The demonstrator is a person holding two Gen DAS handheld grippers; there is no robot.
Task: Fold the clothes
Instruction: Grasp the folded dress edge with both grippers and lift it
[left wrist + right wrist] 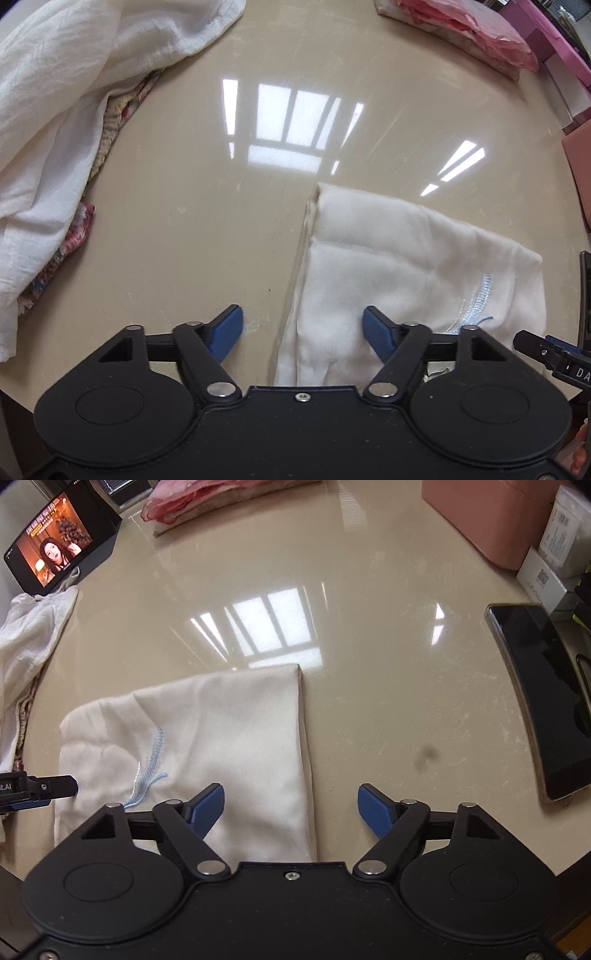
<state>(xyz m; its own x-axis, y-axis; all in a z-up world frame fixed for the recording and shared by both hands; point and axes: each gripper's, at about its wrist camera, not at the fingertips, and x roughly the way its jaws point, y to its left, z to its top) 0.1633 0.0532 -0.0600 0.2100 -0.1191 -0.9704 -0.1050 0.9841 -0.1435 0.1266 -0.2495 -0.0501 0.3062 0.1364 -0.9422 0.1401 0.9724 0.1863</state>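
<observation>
Cream garment (pixel 406 266) sits folded on the beige table (pixel 207 206), near edge. Left gripper (pixel 303 332) and right gripper (pixel 291 808) both spread wide, holding nothing.

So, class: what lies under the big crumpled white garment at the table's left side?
Under the crumpled white garment, a floral patterned cloth peeks out along its edge, with another patch lower down. How far that cloth reaches beneath, or whether anything else lies there, is covered.

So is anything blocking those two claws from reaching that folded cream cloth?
Nothing visible. The folded cream cloth lies right under both. The left gripper straddles one edge, the right gripper the other, both open, with only bare table around.
</observation>
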